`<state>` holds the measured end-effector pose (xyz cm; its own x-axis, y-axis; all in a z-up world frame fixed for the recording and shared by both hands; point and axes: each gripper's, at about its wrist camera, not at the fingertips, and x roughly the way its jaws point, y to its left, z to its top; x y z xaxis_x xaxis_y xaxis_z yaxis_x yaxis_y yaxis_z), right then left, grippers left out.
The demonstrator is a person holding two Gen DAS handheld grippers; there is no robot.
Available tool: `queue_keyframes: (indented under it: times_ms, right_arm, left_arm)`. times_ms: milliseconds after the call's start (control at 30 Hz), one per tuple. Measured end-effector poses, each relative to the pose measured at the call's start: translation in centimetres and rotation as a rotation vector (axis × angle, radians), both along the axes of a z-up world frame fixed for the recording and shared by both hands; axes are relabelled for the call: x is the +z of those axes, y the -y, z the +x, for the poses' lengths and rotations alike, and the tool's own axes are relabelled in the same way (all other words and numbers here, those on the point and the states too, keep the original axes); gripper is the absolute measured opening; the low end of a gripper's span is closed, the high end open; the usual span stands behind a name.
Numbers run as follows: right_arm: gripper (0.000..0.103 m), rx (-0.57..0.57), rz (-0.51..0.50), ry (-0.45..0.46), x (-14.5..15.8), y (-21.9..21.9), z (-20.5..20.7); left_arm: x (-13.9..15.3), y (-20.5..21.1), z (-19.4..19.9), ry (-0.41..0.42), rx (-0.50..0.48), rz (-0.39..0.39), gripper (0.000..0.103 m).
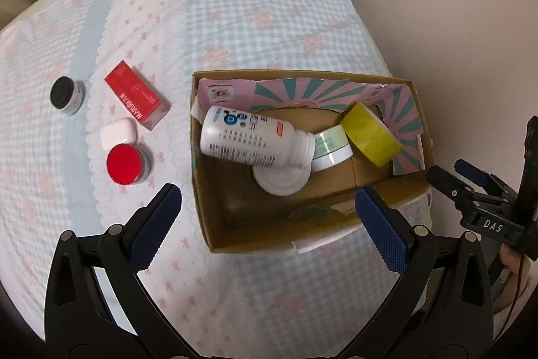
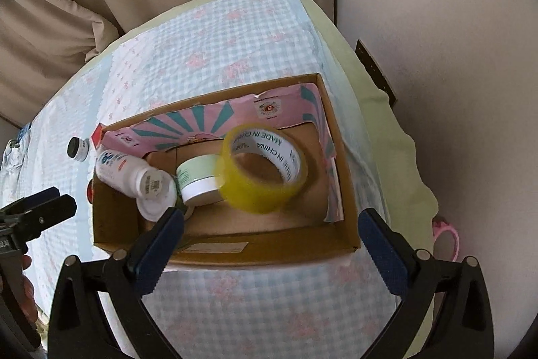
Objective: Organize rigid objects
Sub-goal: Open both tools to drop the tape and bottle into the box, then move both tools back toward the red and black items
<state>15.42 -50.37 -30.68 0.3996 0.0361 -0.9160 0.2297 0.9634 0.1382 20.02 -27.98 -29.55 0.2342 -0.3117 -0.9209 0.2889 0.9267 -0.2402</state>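
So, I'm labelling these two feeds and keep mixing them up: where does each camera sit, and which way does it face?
Left wrist: on the left gripper, looking steeply down at the cardboard box and loose items left of it; its open jaws, the right gripper and some hand show.
Right wrist: on the right gripper, looking steeply down into the box; its open jaws and the left gripper show.
Shared: box, white bottle, yellow tape roll.

Both wrist cameras look steeply down from close above the tabletop. The left view sits over the cardboard box's left near corner; the right view sits over its near right edge. Both share the box interior.
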Motion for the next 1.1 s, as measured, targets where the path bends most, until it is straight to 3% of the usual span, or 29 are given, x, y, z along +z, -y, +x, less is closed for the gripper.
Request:
queue_keyframes:
  times_ms: [533,733,1100]
  right_arm:
    - [0.103,0.007,-0.085,0.076,5.1,-3.7,-2.7]
    - [0.103,0.014,-0.113,0.110,7.8,-6.5,-3.9]
    - [0.103,0.028,-0.086,0.182,11.7,-16.9,-5.7]
  left_arm:
    - [5.0,-4.5,-4.4,0.106,0.002,0.026,0.103]
    - [7.0,-9.6,-6.1,0.125,0.052,0.000,0.103]
    - [10.2,-22.9,-6.8,0.213,0.094,0.037,0.103]
